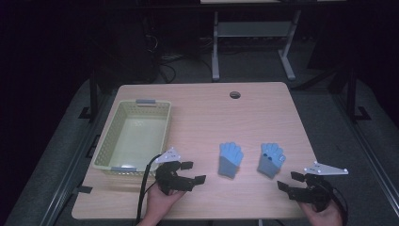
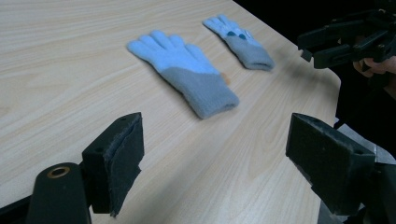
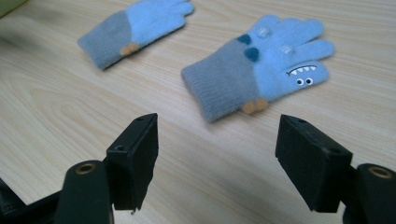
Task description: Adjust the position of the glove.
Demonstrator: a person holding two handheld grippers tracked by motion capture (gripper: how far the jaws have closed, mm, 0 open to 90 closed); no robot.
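Note:
Two small blue knit gloves with grey cuffs lie flat on the wooden table. The plain glove [image 1: 230, 159] [image 2: 184, 70] [image 3: 135, 28] is on the left. To its right lies the glove with a monster face [image 1: 271, 159] [image 2: 239, 41] [image 3: 261, 65]. My left gripper [image 1: 194, 172] [image 2: 215, 158] hovers open at the table's front, left of the plain glove, with nothing between its jaws. My right gripper [image 1: 291, 181] [image 3: 217, 158] [image 2: 329, 44] is open too, near the front right corner, just short of the monster glove's cuff.
A pale yellow-green plastic basket [image 1: 113, 155] stands empty on the table's left side, just behind the left gripper. A round cable hole [image 1: 235, 94] sits near the far edge. Dark floor and a desk frame [image 1: 251, 42] lie beyond the table.

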